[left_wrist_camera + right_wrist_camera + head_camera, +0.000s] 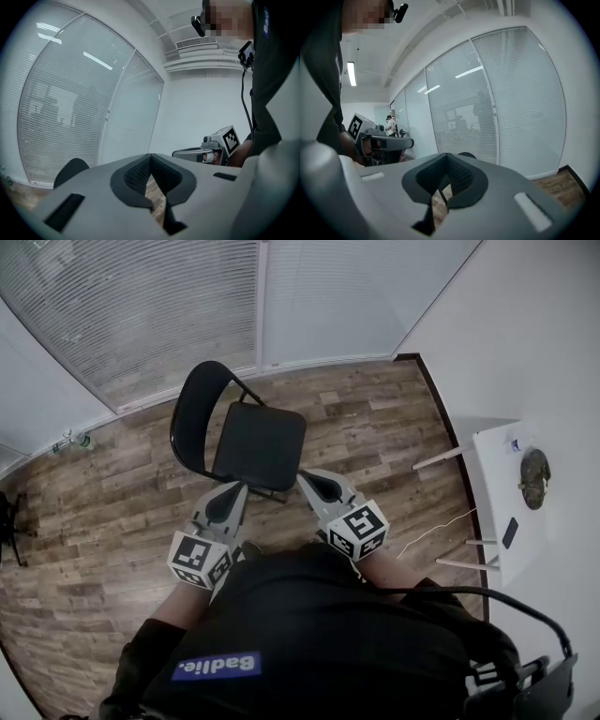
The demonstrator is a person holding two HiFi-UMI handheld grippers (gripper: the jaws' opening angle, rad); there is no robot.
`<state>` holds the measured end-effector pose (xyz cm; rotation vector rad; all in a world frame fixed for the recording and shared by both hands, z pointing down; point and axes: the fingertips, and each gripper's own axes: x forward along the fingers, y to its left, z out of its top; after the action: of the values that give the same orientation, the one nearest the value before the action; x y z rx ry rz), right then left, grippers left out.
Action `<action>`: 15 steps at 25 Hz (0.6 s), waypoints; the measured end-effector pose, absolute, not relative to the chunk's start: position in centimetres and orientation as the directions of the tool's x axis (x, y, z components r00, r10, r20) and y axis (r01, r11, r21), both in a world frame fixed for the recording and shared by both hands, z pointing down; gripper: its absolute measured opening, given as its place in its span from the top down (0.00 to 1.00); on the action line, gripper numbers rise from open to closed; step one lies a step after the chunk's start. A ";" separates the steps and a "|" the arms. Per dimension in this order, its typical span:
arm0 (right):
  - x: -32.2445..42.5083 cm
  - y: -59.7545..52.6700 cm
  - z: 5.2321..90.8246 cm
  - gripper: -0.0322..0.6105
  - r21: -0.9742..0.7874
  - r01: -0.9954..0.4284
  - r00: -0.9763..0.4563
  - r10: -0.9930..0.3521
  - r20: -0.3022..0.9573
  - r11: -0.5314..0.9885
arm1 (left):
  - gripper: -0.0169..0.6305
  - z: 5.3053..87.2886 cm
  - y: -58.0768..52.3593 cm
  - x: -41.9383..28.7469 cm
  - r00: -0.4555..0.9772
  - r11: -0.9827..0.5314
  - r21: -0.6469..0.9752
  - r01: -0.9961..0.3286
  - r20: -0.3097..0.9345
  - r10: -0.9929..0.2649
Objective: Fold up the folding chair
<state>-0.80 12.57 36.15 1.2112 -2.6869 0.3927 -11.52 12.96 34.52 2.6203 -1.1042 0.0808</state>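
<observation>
The folding chair (251, 439) stands fully open on the wooden floor (112, 512), a little in from the floor's far edge, where the glass wall with blinds (159, 306) rises. Its seat (261, 444) faces you and its backrest (190, 409) is toward the glass.

Your left gripper (232, 489) and right gripper (310, 476) sit just short of the seat's front edge, one toward each corner. Both have their jaws pressed together with nothing between them.

That is the first risk. With jaws this narrow you cannot take the seat edge or the frame, and a nudge from closed tips will likely skate the chair over the smooth boards toward the glass.

Lifting at one corner only would probably twist the frame and jam the hinge.

If the seat swings up fast, it may pinch a gripper against the backrest or tip the chair backward into the blinds.

Once folded, the chair likely has no steady footing, so let go too early and it may topple.
</observation>
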 end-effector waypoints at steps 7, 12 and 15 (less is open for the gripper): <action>0.1 9.0 36.7 0.95 -0.185 -0.737 -0.675 -0.690 0.260 0.650 | 0.97 35.0 9.2 -11.2 0.674 -0.627 0.257 -0.735 0.183 -0.716; 1.7 5.3 37.1 0.95 -0.193 -0.700 -0.713 -0.656 0.248 0.687 | 0.97 34.6 6.2 -10.1 0.624 -0.582 0.237 -0.778 0.188 -0.758; 3.3 2.8 37.5 0.95 -0.204 -0.679 -0.733 -0.634 0.249 0.705 | 0.97 34.8 3.8 -9.2 0.585 -0.543 0.231 -0.808 0.203 -0.785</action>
<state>3.26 2.77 37.51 1.0671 -2.7509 0.4254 -9.16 3.82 34.82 2.5193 -1.3030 0.1075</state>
